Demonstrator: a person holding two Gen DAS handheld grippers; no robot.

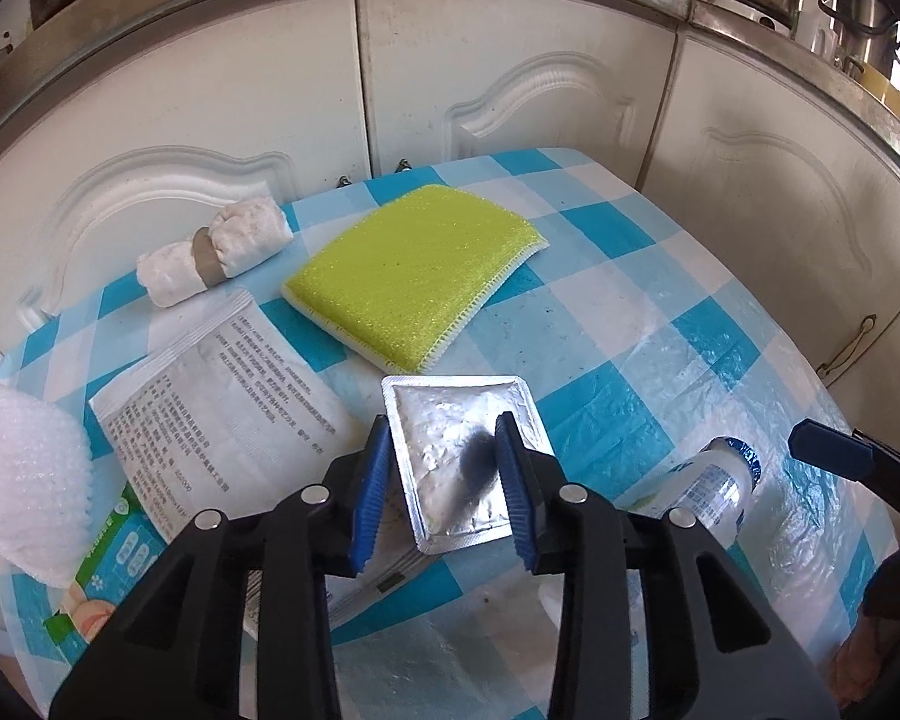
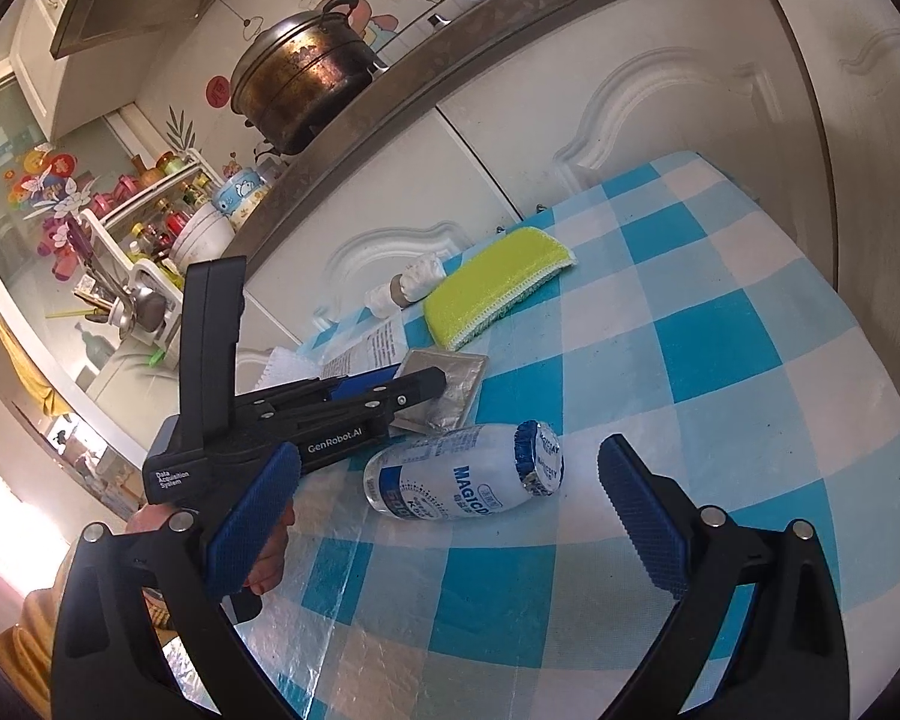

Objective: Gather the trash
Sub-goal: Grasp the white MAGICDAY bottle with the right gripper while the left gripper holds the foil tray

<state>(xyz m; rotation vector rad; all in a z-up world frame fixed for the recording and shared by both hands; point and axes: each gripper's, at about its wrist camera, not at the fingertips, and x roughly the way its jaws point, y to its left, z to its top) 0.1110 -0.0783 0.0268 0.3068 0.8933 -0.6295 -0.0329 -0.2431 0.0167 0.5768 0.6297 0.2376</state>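
We log the left gripper point(image 1: 444, 483) at lower centre of the left wrist frame, its blue pads point(image 1: 371, 492) set narrowly apart on either side of a silver foil packet point(image 1: 450, 438). The packet is square, crinkled, with a sealed flat border and a dark smudge near its middle; whether the pads actually press its edges we cannot tell. It lies on the blue-and-white checked tablecloth point(image 1: 618, 360), partly over a white printed sachet point(image 1: 228, 384) at lower left.

In the right wrist frame the right gripper point(image 2: 450, 516) fills the bottom, fingers spread wide and holding nothing. Between and just beyond its tips a small white bottle point(image 2: 462, 474) lies on its side, blue print on the body, crumpled foil lid facing right. The same bottle sits at lower right of the left wrist frame point(image 1: 714, 492).

At the far left edge of the left wrist frame we note a white mesh pad point(image 1: 30, 480) over a green-and-blue printed pack point(image 1: 114, 564). Further back, centre frame, lies a yellow-green scrub sponge point(image 1: 414, 276), and upper left of it a rolled white cloth point(image 1: 213, 252) bound with a grey band. White cabinet doors point(image 1: 210, 90) close the background.
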